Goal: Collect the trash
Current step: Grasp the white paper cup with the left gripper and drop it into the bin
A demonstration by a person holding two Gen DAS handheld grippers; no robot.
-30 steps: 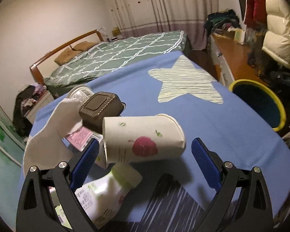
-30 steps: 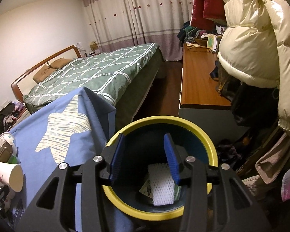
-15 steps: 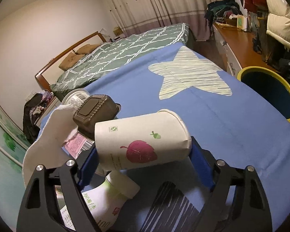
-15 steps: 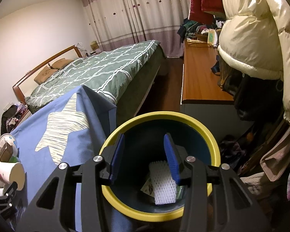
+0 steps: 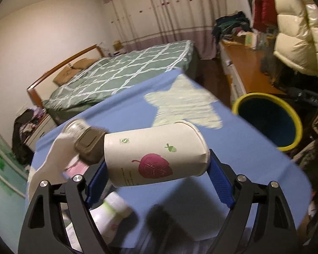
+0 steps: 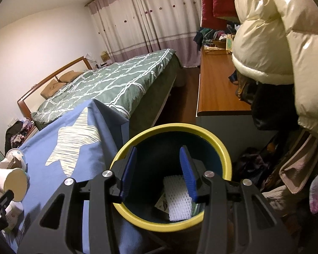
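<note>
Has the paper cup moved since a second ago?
Yes. The paper cup, clamped in the left gripper, has lifted off the blue cloth, away from the brown lid.

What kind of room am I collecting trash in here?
A lived-in bedroom, most likely: a bed with a green checked cover and wooden headboard, floor-length curtains, and puffy jackets hanging beside a wooden dresser top.

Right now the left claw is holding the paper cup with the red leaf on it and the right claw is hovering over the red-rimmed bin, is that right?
Nearly. The bin has a yellow rim, not red, as the right wrist view shows. The rest stands: the left claw holds the paper cup, and the right claw hovers over the bin.
</note>
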